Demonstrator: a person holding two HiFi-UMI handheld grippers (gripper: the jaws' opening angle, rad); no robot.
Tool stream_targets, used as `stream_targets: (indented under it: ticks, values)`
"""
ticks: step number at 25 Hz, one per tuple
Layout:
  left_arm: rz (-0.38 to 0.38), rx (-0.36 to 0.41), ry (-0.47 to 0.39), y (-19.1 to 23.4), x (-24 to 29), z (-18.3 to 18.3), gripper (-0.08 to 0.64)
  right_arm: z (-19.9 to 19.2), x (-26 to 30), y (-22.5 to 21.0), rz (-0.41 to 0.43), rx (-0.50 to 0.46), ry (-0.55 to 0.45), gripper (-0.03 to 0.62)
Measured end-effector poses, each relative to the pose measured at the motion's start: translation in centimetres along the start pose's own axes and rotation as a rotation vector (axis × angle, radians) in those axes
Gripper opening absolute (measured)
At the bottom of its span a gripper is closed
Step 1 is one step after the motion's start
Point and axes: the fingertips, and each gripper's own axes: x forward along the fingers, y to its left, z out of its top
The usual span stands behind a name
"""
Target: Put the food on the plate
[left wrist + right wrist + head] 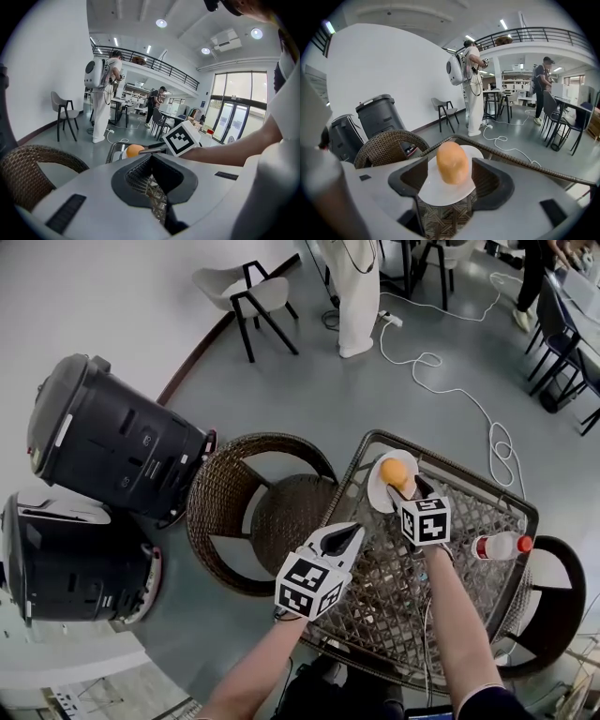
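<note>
The orange oval bread roll stands on end near the middle of the round white plate — so the main step looks done. The right gripper brackets the roll with jaws spread, a gap showing on either side, gripping nothing. What is left, as I judge it, is only to draw that gripper away from the plate without tipping the roll. The left gripper hovers apart from the plate, over the brown woven wicker table — jaws parted, empty.
</note>
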Motion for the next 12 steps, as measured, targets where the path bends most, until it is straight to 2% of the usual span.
stream_targets:
  ticks: [3, 12]
  values:
    - [-0.007, 0.010, -0.015, -0.6, -0.4, 0.8, 0.009, 1.3, -2.6, 0.9, 0.017, -0.013, -0.056, 0.290]
    - [-0.044, 0.050, -0.057, -3.6, -1.6, 3.9, 0.008, 6.3, -12.3, 3.4, 0.050, -0.085, -0.286, 0.024]
